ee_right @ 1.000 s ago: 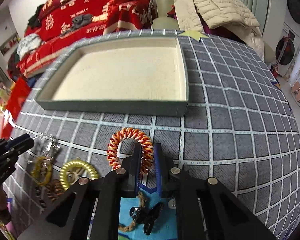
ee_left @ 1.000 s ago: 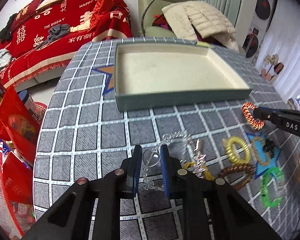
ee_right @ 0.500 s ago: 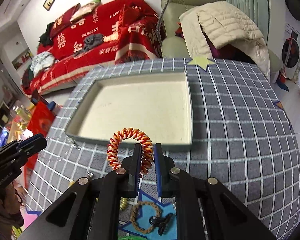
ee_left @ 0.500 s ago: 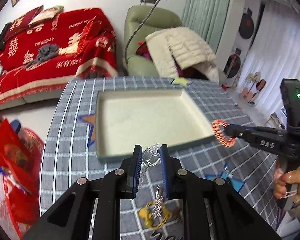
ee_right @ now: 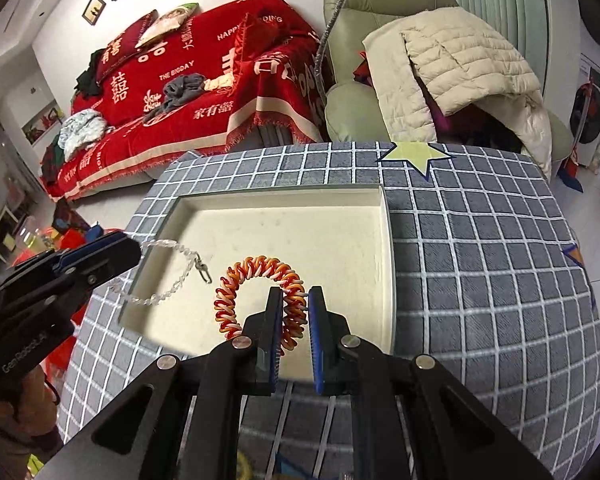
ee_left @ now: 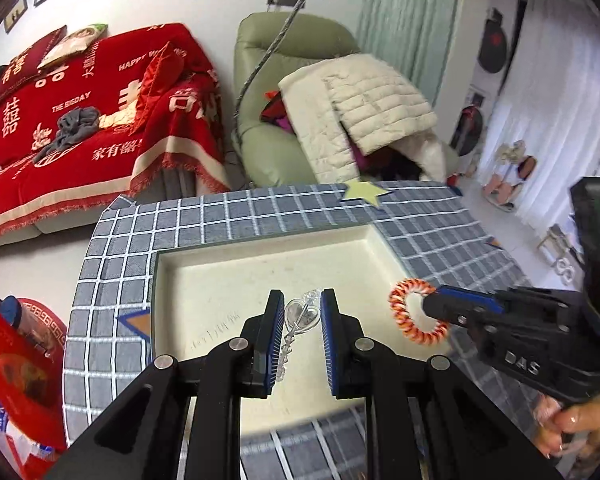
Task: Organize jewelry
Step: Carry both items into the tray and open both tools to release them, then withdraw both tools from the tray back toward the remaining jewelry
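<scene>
L gripper (ee_left: 300, 320) w/ black fingers and blue pads: jaws narrowed to a small gap, clamped on a clear, silvery crystal chain bracelet (ee_left: 300, 314). In the left wrist view the bracelet's looped end sits right between the pad tips, the rest trailing down the gap toward the gripper body. In the right wrist view the same bracelet (ee_right: 172, 268) hangs out from the L gripper (ee_right: 134, 252) tip as a slack loop, its metal clasp dangling free at the end, over the near-left corner of the tray.

R gripper (ee_right: 294, 312): jaws almost fully closed, pinching one side of an orange, red and white spiral coil bracelet (ee_right: 256, 276). The coil's right-hand side runs between the pads; the rest of the ring arches up and left, outside the jaws. Seen from the left wrist cam, the coil ring (ee_left: 414, 312) stands at the very tip of the R gripper (ee_left: 430, 308), held at its right edge, ring hole open to view.

Both pieces are off the surface, over the shallow rectangular tray w/ cream lining and grey-green rim (ee_right: 386, 248). Crystal bracelet toward tray's left part, coil ring toward its near-right part; the two apart, not touching. Tray sits on the grey checked tablecloth w/ white grid lines (ee_right: 480, 280).

A hand (ee_left: 572, 428) grips the R gripper's handle at lower right of the left wrist view.
</scene>
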`<state>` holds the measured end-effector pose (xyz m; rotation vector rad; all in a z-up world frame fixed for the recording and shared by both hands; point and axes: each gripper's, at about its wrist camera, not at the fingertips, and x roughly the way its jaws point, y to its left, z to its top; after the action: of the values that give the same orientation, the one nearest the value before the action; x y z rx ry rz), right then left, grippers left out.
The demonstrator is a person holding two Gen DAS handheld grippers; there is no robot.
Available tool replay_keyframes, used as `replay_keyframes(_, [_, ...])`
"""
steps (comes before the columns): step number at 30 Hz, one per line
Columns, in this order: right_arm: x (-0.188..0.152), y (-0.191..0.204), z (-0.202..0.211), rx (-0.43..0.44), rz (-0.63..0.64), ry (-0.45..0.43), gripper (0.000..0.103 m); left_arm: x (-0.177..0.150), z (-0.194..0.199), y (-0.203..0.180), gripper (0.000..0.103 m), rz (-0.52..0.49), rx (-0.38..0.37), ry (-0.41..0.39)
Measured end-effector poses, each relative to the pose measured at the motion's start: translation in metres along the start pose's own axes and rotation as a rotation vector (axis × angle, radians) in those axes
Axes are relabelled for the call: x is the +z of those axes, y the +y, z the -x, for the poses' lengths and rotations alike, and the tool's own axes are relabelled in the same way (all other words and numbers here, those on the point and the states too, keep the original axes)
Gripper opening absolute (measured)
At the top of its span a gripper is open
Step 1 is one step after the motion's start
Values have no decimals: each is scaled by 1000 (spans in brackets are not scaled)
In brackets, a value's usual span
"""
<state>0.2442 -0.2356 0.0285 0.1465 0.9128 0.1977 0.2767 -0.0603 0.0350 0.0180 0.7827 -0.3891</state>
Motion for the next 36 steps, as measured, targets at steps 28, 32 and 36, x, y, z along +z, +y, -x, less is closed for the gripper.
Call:
replay_keyframes(28, [-6,-15,-83,-32,-53,48,62,-39,-93,41,41,2,237,165])
replay_keyframes(32, [-8,-15,-59,-6,-85,4,65,-37,-83,39,103,-2,247,120])
replay_keyframes(36, [-12,-17,-41,4,-110,-25,65,-32,-74,35,103,-12,253,101])
